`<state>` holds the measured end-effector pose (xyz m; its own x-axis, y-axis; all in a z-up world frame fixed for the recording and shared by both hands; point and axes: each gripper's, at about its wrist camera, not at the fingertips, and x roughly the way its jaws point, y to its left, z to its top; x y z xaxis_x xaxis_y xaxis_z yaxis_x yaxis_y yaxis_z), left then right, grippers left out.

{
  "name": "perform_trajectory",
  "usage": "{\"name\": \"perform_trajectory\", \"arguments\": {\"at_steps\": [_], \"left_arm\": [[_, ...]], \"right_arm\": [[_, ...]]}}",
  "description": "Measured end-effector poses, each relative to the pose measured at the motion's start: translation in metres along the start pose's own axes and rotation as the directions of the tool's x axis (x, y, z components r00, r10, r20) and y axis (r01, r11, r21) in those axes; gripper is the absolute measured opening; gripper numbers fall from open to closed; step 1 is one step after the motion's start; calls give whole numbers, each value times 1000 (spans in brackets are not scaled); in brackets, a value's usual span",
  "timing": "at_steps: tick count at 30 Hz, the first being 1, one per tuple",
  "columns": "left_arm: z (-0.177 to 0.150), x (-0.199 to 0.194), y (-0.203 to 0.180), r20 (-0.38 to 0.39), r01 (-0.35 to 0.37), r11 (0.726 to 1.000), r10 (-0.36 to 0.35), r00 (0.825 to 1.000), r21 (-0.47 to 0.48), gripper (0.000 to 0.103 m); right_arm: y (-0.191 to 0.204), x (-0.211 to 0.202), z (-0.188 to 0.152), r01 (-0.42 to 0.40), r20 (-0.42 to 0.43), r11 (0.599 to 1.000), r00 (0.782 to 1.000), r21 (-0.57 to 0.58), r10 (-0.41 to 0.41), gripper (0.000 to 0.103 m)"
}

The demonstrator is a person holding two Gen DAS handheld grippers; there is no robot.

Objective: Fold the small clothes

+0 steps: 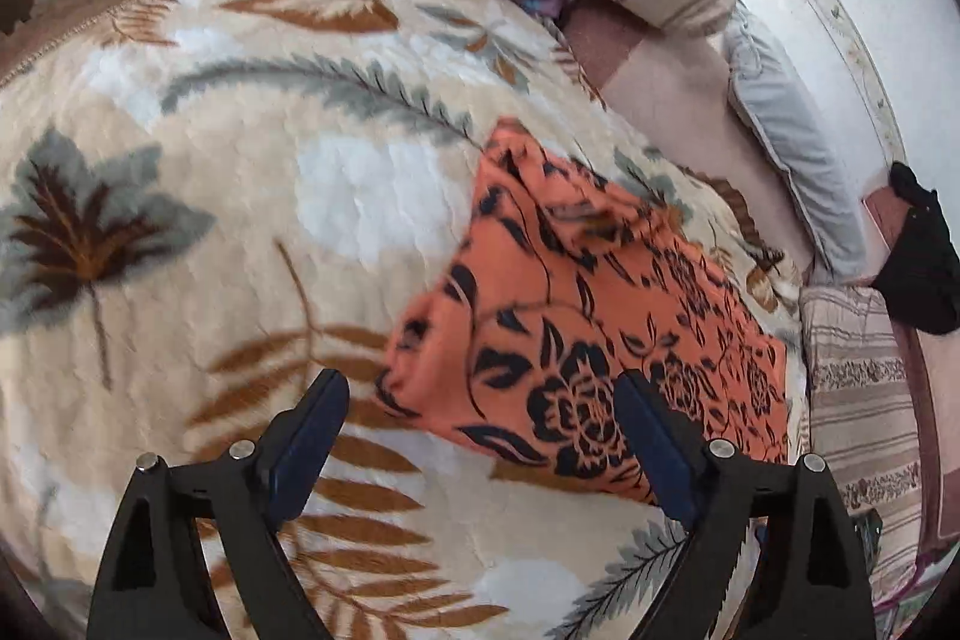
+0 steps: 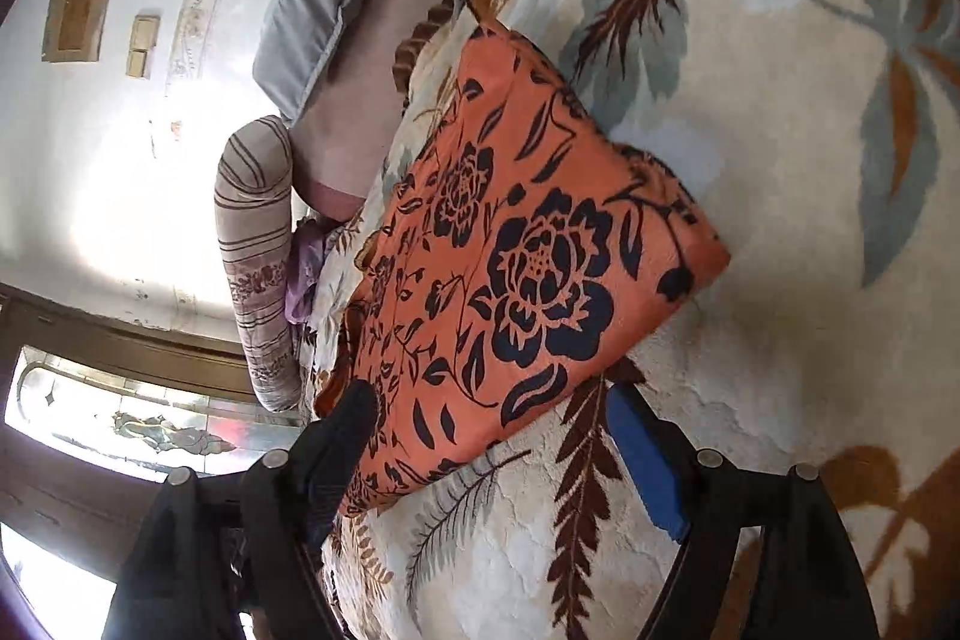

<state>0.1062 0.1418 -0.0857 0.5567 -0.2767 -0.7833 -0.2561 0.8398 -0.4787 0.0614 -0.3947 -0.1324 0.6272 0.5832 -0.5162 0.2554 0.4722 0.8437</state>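
Both grippers, left gripper (image 1: pixel 480 424) and right gripper (image 2: pixel 492 436), gape wide and hold nothing. An orange flowered garment (image 1: pixel 576 304) lies folded on the leaf-patterned blanket (image 1: pixel 240 220); to fold again, pinch matching corners nearest each gripper, lifting evenly.

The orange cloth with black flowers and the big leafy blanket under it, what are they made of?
The orange cloth looks like thin, smooth woven fabric with a printed pattern: it lies flat with crisp folded edges. Cotton or synthetic, I cannot tell. The leafy blanket looks like thick plush fleece: its surface is fuzzy, with soft tufts and cracks in the pile.
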Motion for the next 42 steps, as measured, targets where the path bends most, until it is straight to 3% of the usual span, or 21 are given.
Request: {"name": "perform_trajectory", "arguments": {"at_steps": [2,4,6,7,8,9,12,17,20,23,24,25,26,27,29,31,33,36,38,40,42], "left_arm": [[-5,25,-10,-20,-69,997,69,997,29,90],[0,38,-18,21,-133,990,132,991,50,90],[15,46,-21,34,-139,989,138,990,39,87],[22,49,-21,33,-140,990,139,990,23,55],[29,53,-21,5,-167,986,167,986,17,29],[36,57,-19,-40,-132,991,132,990,0,21],[42,27,-32,6,-111,993,111,994,37,20],[12,-65,-52,128,-27,994,14,992,101,20],[-33,-94,-35,125,-30,995,17,992,98,24],[-87,-76,10,68,-143,987,138,988,71,55],[-96,-58,27,3,-196,979,196,981,52,58],[-103,-51,43,-25,-175,984,176,984,32,58],[-104,-61,48,25,-132,990,131,991,43,58],[-101,-67,47,27,-157,986,156,987,55,59],[-90,-80,44,69,-228,972,224,972,60,59],[-77,-90,40,121,-227,972,218,968,60,59],[-61,-84,29,99,-188,974,177,979,124,59],[-44,-61,4,51,-174,947,166,985,271,60],[-30,-49,-12,56,-162,936,152,987,313,60],[-11,-32,-26,43,-125,936,117,992,328,61],[7,-7,-35,17,-129,927,131,991,353,61]], "right_arm": [[-5,25,11,57,27,996,998,64,-59,81],[-2,35,20,78,85,993,993,88,-85,82],[4,40,28,80,133,991,987,105,-93,82],[2,42,34,85,147,990,984,109,-101,80],[-1,47,38,94,155,987,981,131,-114,63],[-5,52,41,108,147,983,981,146,-130,22],[-2,54,46,111,101,984,987,139,-125,14],[68,-7,30,69,145,993,988,-92,-55,14],[71,-50,3,55,134,990,990,-131,-38,14],[32,-66,-30,155,83,977,986,-145,-144,23],[4,-63,-40,230,46,965,973,-123,-226,32],[-22,-62,-47,295,4,954,956,-61,-295,33],[-44,-68,-52,252,-15,968,968,4,-251,32],[-51,-79,-54,200,5,979,980,31,-200,32],[-44,-106,-54,278,84,960,957,-9,-277,38],[-32,-128,-50,308,172,951,939,-31,-299,51],[-13,-145,-44,333,258,941,916,-65,-306,58],[26,-145,-36,323,304,929,917,-179,-260,59],[45,-130,-27,270,241,924,948,-270,-207,69],[58,-101,-18,179,125,924,982,-339,-144,70],[65,-62,-7,74,-26,930,996,-360,-89,70]]}}
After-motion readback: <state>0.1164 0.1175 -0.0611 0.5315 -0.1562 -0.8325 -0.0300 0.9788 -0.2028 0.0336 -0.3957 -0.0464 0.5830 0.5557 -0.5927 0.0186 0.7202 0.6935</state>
